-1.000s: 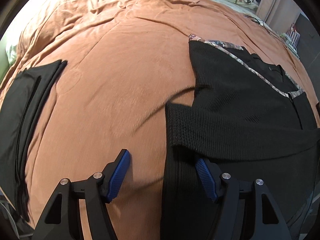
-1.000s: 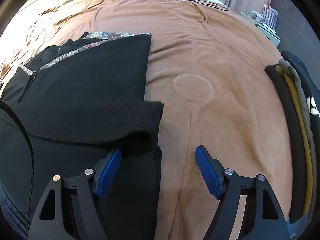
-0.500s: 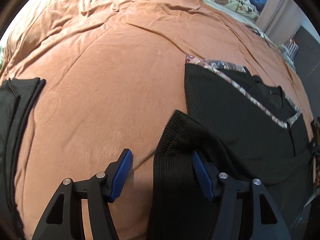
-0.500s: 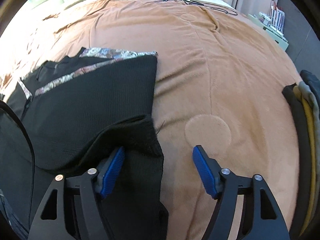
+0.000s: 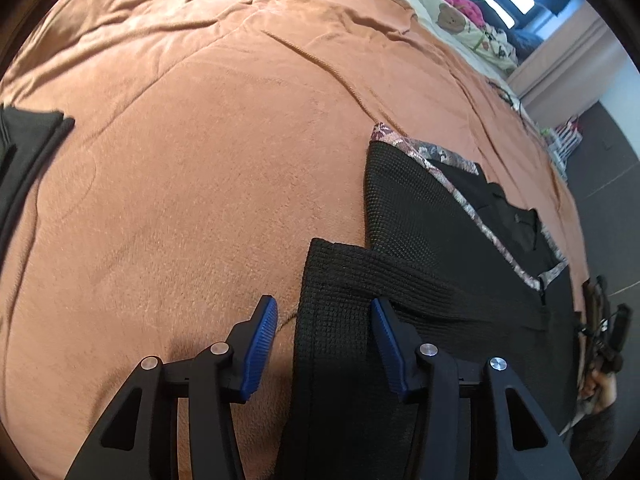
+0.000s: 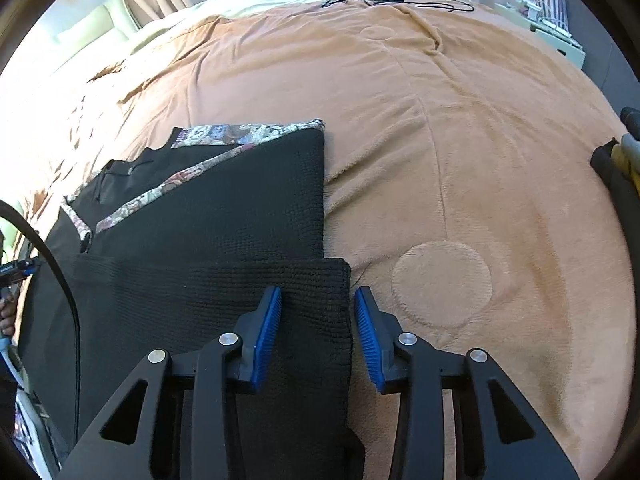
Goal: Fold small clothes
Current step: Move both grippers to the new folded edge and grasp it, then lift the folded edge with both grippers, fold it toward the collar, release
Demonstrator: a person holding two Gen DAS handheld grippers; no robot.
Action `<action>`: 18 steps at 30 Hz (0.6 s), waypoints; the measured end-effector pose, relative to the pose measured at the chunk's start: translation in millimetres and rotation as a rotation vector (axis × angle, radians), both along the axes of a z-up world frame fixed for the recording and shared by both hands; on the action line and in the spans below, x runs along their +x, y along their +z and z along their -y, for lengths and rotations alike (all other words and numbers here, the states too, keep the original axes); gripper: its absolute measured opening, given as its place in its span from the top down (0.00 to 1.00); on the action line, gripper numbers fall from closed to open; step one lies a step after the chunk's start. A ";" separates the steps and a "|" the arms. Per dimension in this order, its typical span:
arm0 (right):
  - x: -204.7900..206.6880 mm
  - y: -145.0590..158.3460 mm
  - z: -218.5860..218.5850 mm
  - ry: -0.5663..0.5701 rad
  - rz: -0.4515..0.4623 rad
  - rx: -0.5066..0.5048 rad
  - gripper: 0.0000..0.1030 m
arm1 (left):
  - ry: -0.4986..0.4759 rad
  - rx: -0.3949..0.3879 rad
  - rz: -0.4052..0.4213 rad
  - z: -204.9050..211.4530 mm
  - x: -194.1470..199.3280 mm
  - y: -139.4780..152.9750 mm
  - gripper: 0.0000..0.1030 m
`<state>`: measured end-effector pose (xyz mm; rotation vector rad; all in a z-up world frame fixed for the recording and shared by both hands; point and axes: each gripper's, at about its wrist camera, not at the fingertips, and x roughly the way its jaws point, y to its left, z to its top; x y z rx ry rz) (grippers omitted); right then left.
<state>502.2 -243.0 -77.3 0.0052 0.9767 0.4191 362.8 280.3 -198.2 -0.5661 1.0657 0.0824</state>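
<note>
Black knitted garment is shown spread flat on an orange-brown blanket, which covers the bed and fills most of both views. In the left wrist view the garment occupies the lower right; in the right wrist view it occupies the lower left. A floral patterned trim is seen along its far edge and down the neckline. A knitted band of the same black fabric is laid across the garment's near part, its ends reaching the garment's two side edges.

A folded dark garment is seen at the left edge of the left wrist view, well apart from the knitted one. A stack of folded clothes, dark with a yellow layer, is seen at the right edge of the right wrist view. A round imprint is pressed into the blanket just beside the right gripper.

The left gripper is held partly open, its jaws having just been closing; the garment's left edge lies between the blue pads, with a gap left on the outer side. The right gripper is narrowed further, likewise just closing, with the garment's right edge between its pads; firm contact cannot be confirmed.
</note>
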 end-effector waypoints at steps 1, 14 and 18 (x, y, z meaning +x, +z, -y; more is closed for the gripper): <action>1.6 1.1 0.0 0.008 0.000 0.003 0.65 | 0.003 -0.010 0.002 -1.3 -0.6 -0.8 0.50; -9.5 18.8 1.6 -0.027 0.041 -0.024 0.95 | 0.020 -0.001 0.039 -6.6 7.6 5.7 0.91; -20.7 30.8 1.0 -0.042 0.073 -0.035 0.96 | 0.030 0.012 0.070 -5.8 2.8 17.1 0.93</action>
